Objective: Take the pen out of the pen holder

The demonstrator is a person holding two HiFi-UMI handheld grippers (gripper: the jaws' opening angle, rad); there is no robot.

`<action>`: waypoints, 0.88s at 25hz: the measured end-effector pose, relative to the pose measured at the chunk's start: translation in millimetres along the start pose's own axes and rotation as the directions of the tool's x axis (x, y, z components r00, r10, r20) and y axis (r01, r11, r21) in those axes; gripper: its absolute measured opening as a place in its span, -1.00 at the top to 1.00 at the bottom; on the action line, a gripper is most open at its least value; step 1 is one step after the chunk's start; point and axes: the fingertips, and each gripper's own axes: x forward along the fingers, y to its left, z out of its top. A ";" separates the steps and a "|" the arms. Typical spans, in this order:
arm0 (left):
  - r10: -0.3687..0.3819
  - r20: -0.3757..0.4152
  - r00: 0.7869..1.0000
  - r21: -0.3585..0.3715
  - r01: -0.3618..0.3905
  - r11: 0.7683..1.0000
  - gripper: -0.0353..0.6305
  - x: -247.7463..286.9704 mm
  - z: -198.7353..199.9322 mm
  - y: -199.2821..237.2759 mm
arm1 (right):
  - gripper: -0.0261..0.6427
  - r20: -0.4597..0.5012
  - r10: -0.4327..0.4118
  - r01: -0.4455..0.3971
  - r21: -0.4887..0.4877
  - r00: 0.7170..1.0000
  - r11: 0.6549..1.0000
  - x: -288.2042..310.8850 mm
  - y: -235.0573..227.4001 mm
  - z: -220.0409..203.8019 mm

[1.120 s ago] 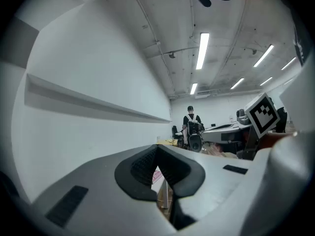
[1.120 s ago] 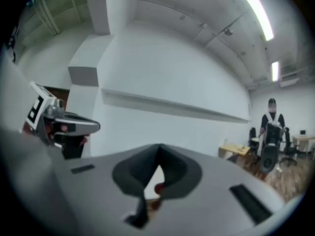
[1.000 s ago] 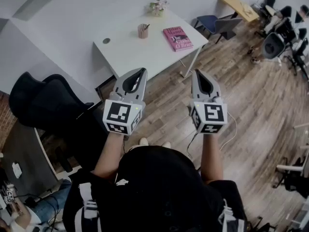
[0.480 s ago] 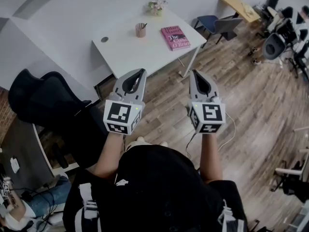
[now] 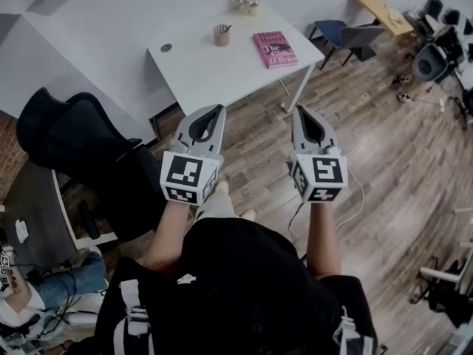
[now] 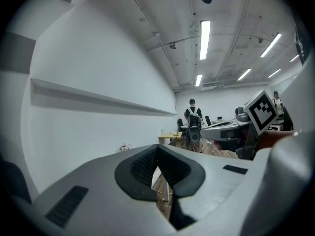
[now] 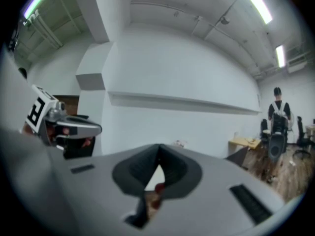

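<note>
A brown pen holder [image 5: 221, 35] stands on the white table [image 5: 214, 72] at the top of the head view, with a dark pen [image 5: 227, 28] sticking out of it. Both grippers are held side by side over the wooden floor, well short of the table. My left gripper [image 5: 216, 109] is shut and empty; in the left gripper view its jaws [image 6: 157, 147] meet at the tips. My right gripper [image 5: 301, 110] is shut and empty too, its jaws touching in the right gripper view [image 7: 158, 146].
A pink book [image 5: 274, 49] and a small flower pot [image 5: 250, 0] also sit on the table. A black office chair [image 5: 70, 150] stands at the left. A yellow table [image 5: 384, 9] and more chairs [image 5: 347, 34] are far right. A person [image 6: 192, 113] stands far down the room.
The person has stepped on, a foot now showing under the left gripper. The table has slid a little up and right in the head view. Both grippers stay shut, side by side.
</note>
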 end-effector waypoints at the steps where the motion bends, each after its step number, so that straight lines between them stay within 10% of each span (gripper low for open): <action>1: 0.000 -0.002 1.000 0.003 0.000 1.000 0.83 1.2 0.0 -2.0 | 0.82 -0.001 0.002 -0.002 -0.003 1.000 1.000 0.2 -1.3 -0.9; 22: -0.055 -0.029 0.998 0.045 0.056 0.997 0.83 87.6 -13.4 12.5 | 0.82 -0.036 0.008 -0.008 -0.010 0.999 1.000 66.3 -43.2 -10.8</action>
